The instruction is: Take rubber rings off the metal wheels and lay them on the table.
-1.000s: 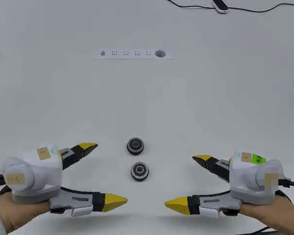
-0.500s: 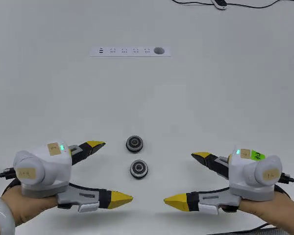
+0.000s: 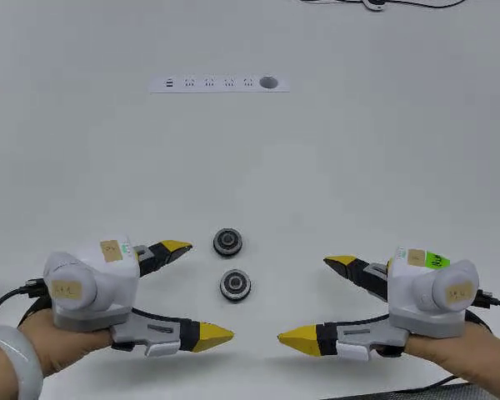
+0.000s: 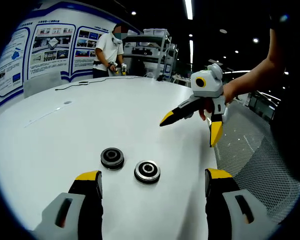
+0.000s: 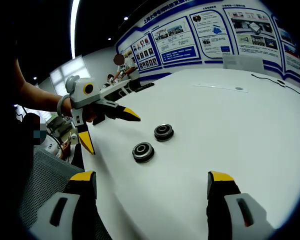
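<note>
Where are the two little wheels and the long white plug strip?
Far wheel (image 3: 227,242): head view, on its dark middle.
Near wheel (image 3: 235,285): head view, on its middle.
Plug strip (image 3: 219,83): head view, on its white top, halfway along.

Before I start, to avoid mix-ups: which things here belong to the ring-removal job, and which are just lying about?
Job: farther metal wheel, nearer metal wheel, left gripper, right gripper, table.
Lying about: power strip, person in the background.
</note>
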### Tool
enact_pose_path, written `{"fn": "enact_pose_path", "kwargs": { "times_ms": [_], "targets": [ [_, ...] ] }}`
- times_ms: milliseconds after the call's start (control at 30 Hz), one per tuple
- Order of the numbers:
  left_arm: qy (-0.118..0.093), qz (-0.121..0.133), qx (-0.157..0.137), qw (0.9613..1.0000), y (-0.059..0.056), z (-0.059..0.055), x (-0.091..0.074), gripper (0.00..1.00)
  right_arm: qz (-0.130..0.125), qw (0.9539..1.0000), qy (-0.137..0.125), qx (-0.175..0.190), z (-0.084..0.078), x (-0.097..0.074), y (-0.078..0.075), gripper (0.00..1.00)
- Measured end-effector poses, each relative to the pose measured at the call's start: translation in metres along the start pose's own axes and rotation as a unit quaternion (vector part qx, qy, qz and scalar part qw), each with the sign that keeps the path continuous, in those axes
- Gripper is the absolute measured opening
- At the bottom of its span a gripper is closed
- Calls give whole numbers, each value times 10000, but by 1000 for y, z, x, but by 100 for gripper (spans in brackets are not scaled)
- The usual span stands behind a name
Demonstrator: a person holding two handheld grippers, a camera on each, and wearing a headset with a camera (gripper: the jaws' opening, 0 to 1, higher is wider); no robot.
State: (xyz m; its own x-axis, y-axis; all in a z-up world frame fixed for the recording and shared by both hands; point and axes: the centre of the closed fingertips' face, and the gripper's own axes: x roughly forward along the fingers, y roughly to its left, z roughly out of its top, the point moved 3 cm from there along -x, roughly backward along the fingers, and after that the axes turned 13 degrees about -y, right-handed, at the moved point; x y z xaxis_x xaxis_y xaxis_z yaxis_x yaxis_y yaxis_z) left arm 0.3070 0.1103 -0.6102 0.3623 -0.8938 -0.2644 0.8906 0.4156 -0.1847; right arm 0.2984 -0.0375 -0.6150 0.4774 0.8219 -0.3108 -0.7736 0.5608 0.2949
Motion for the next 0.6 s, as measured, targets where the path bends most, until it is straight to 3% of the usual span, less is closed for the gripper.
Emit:
{"fn": "enact_pose_path", "kwargs": {
  "times_ms": [600],
  "targets": [
    [176,-107,117,9997,0,-1,15,67,-16,10000,2,50,-2,0,-1,92]
  ]
}}
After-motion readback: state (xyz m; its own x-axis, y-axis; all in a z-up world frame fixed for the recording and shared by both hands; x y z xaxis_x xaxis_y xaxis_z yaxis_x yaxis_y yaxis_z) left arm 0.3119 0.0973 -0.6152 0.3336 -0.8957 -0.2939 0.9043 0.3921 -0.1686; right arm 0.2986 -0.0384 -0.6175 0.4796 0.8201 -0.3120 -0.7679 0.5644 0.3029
